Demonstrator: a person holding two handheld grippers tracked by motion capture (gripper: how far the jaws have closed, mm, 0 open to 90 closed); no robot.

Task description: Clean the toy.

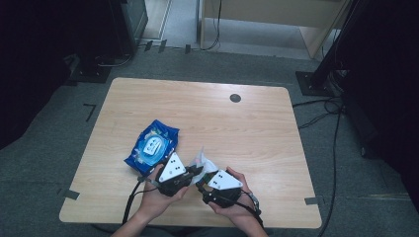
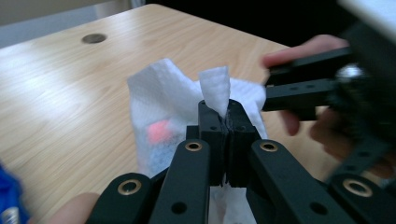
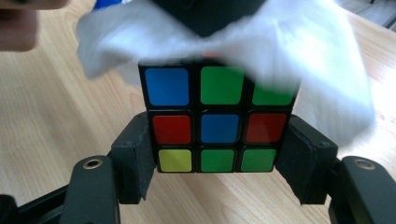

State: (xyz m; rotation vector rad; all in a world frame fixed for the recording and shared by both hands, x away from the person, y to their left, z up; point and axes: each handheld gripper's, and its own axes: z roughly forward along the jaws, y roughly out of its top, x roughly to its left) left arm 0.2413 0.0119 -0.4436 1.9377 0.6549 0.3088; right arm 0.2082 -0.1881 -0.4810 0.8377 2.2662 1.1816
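The right claw (image 3: 219, 158) clamped a Rubik's cube (image 3: 218, 120) by its lower row, one face square to its camera, upright, no long axis. The left claw (image 2: 227, 122) was clenched on a white wipe (image 2: 187, 95), one corner poking up, draped over the cube's top. Both hung low over the bench (image 1: 247, 123); beyond lay a blue wipes pack (image 1: 152, 146).
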